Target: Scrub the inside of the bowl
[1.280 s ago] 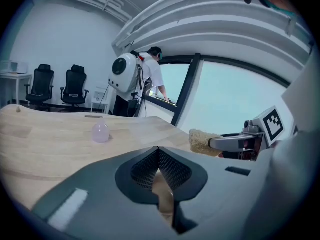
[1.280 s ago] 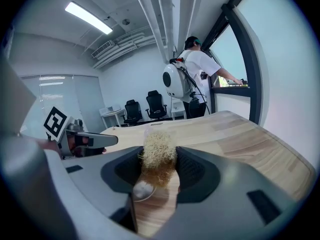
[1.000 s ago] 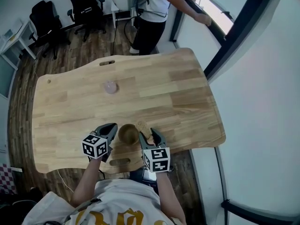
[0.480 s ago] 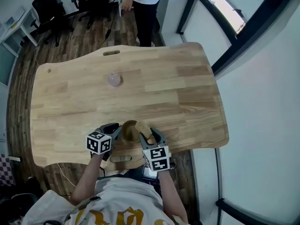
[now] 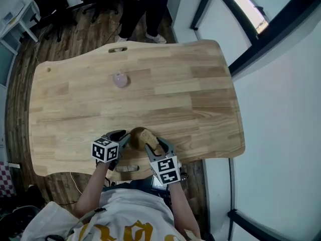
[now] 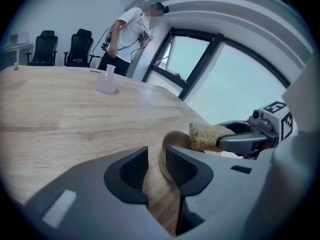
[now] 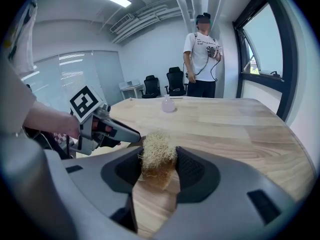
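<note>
Step in hand: scrub w/ bowl braced.

1. Bowl (image 5: 136,138): wooden, sits at the near edge of the worktop (image 5: 190,99), approx. mid-length, directly in front of you.
2. Left gripper (image 6: 156,165): jaws nearly closed, clamped on the bowl rim, one jaw inside the wall, one outside; this is your brace.
3. Right gripper (image 7: 159,169): jaws closed part-way on the fibrous scrubber (image 7: 157,154), which is squeezed between the pads; the free end projects fwd past the jaw tips, over the bowl opening.
4. Procedure (recommended): angle the right gripper down so the projecting fibres, not the jaw tips, meet the inner wall; work in small circles from base to rim; press lightly, since the bowl looks light and the near edge is close; push away from the edge, not toward it.
5. Hold the left clamp firm; if the bowl tips or slides, ease the scrubbing pressure.
6. Contact between scrubber and inner surface can't be confirmed from any view.
7. Pink bottle (image 5: 120,79): well apart, toward the far edge; no interference.
</note>
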A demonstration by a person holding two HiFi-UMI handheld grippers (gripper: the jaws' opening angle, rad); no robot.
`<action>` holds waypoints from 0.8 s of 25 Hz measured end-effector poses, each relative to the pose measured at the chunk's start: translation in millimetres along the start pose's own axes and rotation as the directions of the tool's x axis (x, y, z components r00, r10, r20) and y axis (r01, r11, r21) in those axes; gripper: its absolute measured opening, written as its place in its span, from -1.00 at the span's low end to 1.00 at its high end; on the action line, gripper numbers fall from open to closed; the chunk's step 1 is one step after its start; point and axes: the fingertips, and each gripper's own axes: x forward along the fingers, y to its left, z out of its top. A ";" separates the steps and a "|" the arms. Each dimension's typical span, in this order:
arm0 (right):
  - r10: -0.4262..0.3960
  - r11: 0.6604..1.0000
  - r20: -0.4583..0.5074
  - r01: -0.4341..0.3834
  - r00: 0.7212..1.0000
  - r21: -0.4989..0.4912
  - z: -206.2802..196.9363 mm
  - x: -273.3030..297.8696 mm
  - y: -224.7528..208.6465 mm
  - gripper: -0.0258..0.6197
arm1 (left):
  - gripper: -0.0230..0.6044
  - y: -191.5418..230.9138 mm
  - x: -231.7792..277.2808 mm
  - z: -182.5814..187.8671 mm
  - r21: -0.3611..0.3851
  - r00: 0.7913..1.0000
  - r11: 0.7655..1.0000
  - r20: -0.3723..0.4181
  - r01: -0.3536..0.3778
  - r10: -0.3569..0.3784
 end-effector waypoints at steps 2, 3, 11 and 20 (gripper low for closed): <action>0.004 1.000 -0.004 -0.004 1.000 0.005 -1.3 1.2 -0.3 -0.35 | -0.62 -1.2 3.8 3.3 0.004 1.000 1.000 -0.013 0.011 -0.011; 0.006 1.000 -0.006 -0.006 1.000 0.006 -1.4 1.8 -0.6 -0.35 | -0.62 -2.4 5.6 4.3 0.004 1.000 1.000 -0.023 0.019 -0.019; 0.033 0.999 -0.022 -0.034 0.999 -0.006 -9.4 9.7 1.3 -0.35 | -0.62 -12.9 16.4 -1.7 -0.008 0.988 0.996 -0.130 0.084 -0.084; 0.052 0.998 -0.040 -0.053 0.998 -0.025 -11.2 12.1 7.6 -0.35 | -0.62 -14.8 27.2 0.9 0.010 0.974 0.995 -0.206 0.102 -0.098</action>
